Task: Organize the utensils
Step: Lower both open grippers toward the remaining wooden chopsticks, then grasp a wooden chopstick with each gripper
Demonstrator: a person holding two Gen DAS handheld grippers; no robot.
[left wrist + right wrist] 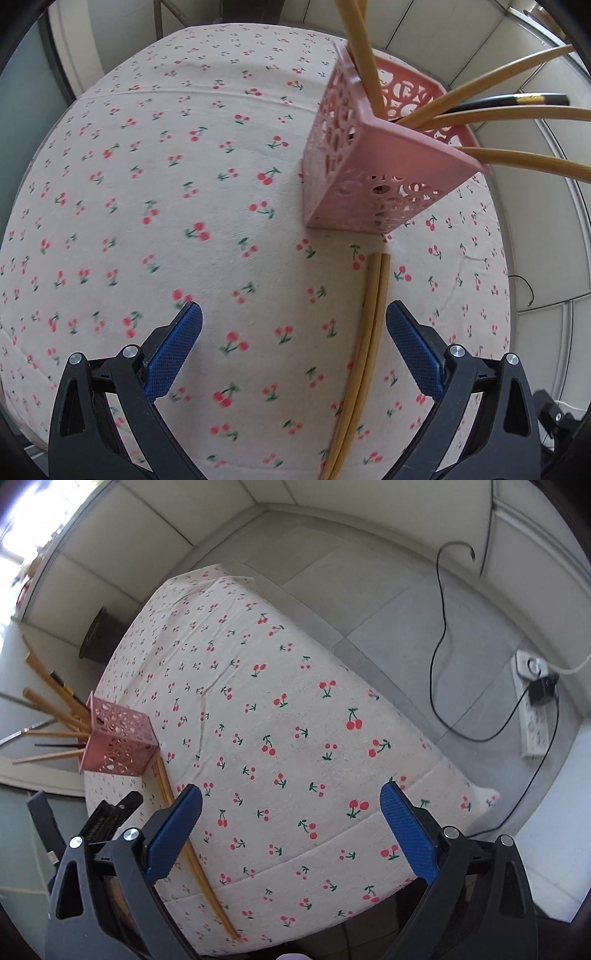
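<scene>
A pink perforated square holder (343,166) stands on the cherry-print tablecloth (184,184) with several wooden chopsticks (498,114) and a black one leaning out of it. A pair of wooden chopsticks (369,332) lies flat on the cloth in front of the holder, between my left gripper's (293,314) open fingers, close to the right finger. In the right wrist view the holder (118,746) is at the left and the lying pair (195,864) runs beside the left finger. My right gripper (291,795) is open and empty above the cloth.
The table's right edge drops to a grey tiled floor (369,609) with a black cable (439,646) and a white power strip (532,705). White wall panels (480,48) stand behind the holder. A dark stool (99,635) sits past the far end.
</scene>
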